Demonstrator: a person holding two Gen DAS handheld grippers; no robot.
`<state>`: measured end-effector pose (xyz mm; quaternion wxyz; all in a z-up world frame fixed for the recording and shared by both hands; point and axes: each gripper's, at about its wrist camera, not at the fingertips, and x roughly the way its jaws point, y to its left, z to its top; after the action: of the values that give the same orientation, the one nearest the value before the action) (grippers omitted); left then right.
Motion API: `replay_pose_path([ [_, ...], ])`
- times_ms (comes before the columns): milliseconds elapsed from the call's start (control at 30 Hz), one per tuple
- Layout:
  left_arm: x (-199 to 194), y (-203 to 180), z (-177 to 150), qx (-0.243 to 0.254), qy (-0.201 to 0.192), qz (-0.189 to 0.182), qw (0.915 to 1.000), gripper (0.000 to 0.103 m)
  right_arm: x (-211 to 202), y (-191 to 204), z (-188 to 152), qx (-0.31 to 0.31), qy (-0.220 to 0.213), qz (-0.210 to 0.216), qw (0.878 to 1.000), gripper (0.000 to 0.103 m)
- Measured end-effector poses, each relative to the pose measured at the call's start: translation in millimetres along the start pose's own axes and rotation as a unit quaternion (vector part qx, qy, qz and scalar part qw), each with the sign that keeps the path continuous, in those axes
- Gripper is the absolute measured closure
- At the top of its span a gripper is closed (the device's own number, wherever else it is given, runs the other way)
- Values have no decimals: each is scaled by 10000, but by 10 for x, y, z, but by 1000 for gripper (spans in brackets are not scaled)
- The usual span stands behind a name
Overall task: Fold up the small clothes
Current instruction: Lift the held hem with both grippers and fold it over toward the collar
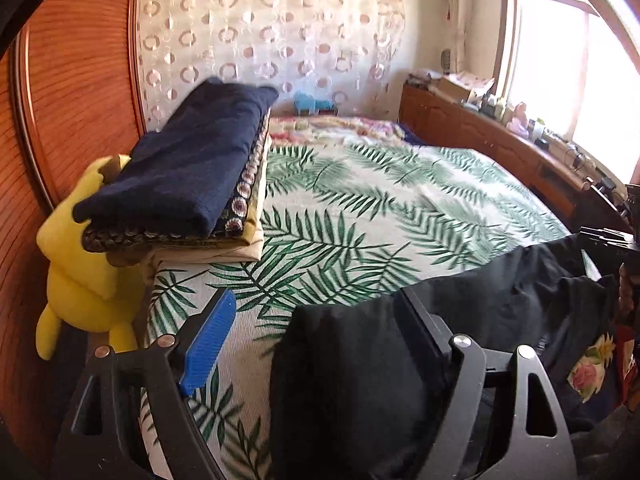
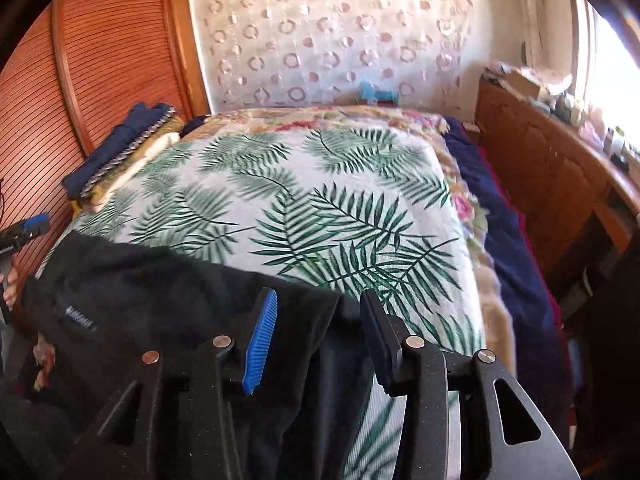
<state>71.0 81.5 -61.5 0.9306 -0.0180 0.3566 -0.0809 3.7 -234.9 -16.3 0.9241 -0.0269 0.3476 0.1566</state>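
One black garment (image 1: pixel 360 380) is lying unfolded between the wide, empty left gripper (image 1: pixel 316 344) fingers and the half-parted right gripper (image 2: pixel 316 332); a folded stack (image 1: pixel 192 184) is waiting beyond.

black garment (image 2: pixel 132 280) | rumpled, unfolded (small pale logo) | near edge of leaf-print bedspread (image 2: pixel 320 200)

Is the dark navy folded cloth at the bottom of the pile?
No, the dark navy folded cloth lies on top of the pile.
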Motion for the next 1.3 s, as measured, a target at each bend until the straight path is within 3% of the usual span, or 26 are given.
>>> replay_pose_path([
  [67, 118, 72, 5, -172, 185, -165, 9995, 22, 146, -44, 7, 119, 116, 47, 9999, 58],
  [167, 201, 92, -12, -159, 269, -71, 9995, 22, 245, -57, -14, 236, 266, 134, 9993, 58],
  [233, 230, 97, -23, -134, 282, -33, 9995, 22, 257, -60, -27, 219, 296, 214, 9991, 74],
  [267, 244, 107, -26, -158, 302, -27, 9994, 22, 264, -52, -22, 202, 316, 278, 9989, 93],
  [333, 265, 126, -37, -192, 321, -18, 9993, 22, 168, -61, -8, 194, 52, 247, 9995, 95],
  [433, 293, 144, -44, -220, 335, 27, 9992, 22, 16, -187, -4, 522, -270, -180, 9981, 96],
  [633, 273, 162, -83, -202, 366, -31, 9991, 21, 127, -162, -37, 450, -37, -222, 9987, 96],
  [733, 285, 162, -110, -240, 488, -261, 9982, 32, 146, -171, -12, 462, -23, -141, 9988, 95],
  [833, 317, 135, -132, -261, 618, -453, 9967, 46, 147, -192, 5, 423, -32, -201, 9989, 81],
  [900, 355, 105, -147, -207, 711, -421, 9964, 47, 161, -218, -6, 424, -3, -234, 9988, 57],
  [967, 407, 96, -173, -184, 827, -429, 9955, 47, 226, -215, -4, 436, 45, -196, 9988, 44],
  [1100, 416, 90, -174, -181, 829, -441, 9954, 48, 332, -216, -16, 357, 250, -183, 9989, 42],
  [1267, 396, 35, -198, -19, 857, -517, 9950, 85, 355, -227, 0, 295, 289, -159, 9990, 42],
  [1300, 380, 26, -203, 19, 865, -506, 9950, 87, 352, -223, 0, 276, 304, -132, 9991, 43],
])
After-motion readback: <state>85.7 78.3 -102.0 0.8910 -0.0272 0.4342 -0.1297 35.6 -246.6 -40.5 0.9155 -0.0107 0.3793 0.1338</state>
